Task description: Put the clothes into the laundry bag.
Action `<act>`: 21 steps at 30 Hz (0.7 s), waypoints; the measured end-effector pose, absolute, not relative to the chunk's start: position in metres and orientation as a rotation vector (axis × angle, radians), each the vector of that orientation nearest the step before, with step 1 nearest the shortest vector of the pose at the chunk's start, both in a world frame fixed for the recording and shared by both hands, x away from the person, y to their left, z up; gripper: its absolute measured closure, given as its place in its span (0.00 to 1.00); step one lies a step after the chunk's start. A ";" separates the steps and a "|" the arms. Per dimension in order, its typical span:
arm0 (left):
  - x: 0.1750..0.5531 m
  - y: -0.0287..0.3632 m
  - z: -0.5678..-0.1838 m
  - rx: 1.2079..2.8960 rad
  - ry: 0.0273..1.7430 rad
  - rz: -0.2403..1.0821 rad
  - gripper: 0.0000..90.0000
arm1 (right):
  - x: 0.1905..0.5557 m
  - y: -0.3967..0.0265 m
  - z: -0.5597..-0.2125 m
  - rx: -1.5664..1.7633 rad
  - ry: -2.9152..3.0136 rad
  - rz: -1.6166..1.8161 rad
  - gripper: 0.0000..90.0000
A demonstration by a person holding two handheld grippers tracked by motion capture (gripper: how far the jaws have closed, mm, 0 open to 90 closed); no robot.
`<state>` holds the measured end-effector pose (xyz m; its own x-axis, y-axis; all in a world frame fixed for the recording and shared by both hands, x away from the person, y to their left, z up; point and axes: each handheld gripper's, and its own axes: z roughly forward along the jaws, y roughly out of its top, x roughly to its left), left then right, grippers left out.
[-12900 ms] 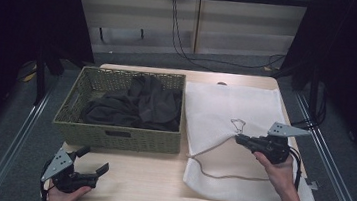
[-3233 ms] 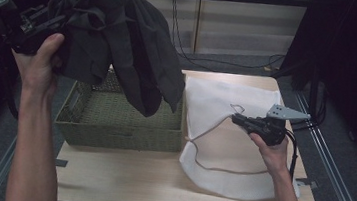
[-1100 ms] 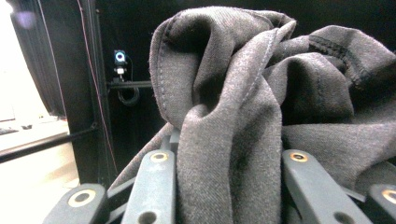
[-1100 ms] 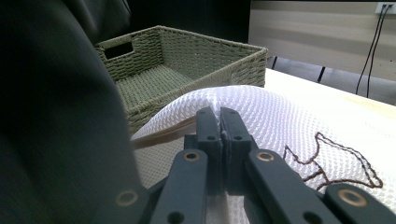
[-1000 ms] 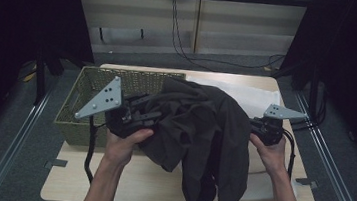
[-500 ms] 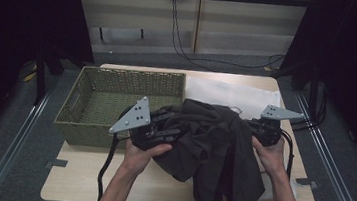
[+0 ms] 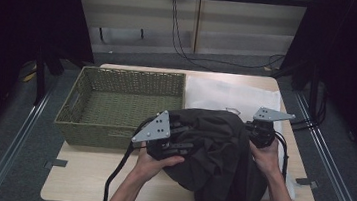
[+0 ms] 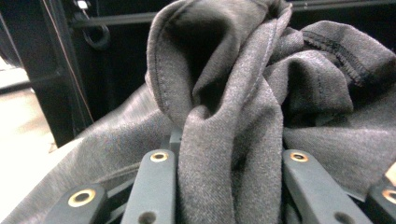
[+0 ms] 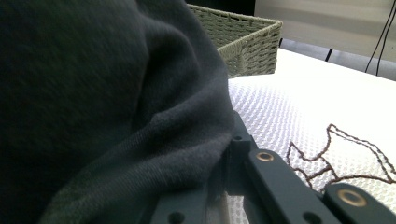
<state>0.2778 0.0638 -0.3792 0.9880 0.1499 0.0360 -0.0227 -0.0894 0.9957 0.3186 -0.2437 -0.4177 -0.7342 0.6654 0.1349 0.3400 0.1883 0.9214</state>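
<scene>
A dark grey garment (image 7: 220,160) lies bunched over the front of a white mesh bag (image 7: 227,93) and hangs over the table's near edge. My left gripper (image 7: 182,140) is shut on a thick fold of the garment (image 8: 233,140), which fills the gap between its jaws (image 8: 224,158). My right gripper (image 7: 259,134) rests at the garment's right side on the white mesh bag (image 9: 280,116). Its jaws stand close together with a pale strip of bag fabric pinched between them (image 9: 224,158). The garment (image 9: 93,116) drapes over its left jaw.
An empty green woven basket (image 7: 134,73) stands on the left half of the table, with its corner (image 9: 243,37) beyond the bag. A brown drawstring (image 9: 336,158) loops over the mesh. Bare wooden table (image 7: 82,181) shows in front of the basket.
My left hand has come down and to the right with the garment, which now rests lower on the bag and table. The right gripper has stayed in place.
</scene>
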 end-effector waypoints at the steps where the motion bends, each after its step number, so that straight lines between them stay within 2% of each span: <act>1: 0.277 0.063 -0.384 1.666 0.100 0.141 0.76 | 0.319 -0.244 -0.418 0.956 2.174 1.559 0.99; 15: 0.275 0.034 -0.457 1.874 0.158 0.010 0.76 | 0.318 -0.240 -0.417 0.939 2.196 1.554 0.99; 21: 0.275 0.021 -0.474 1.964 0.190 0.008 0.77 | 0.315 -0.236 -0.413 0.914 2.204 1.555 0.99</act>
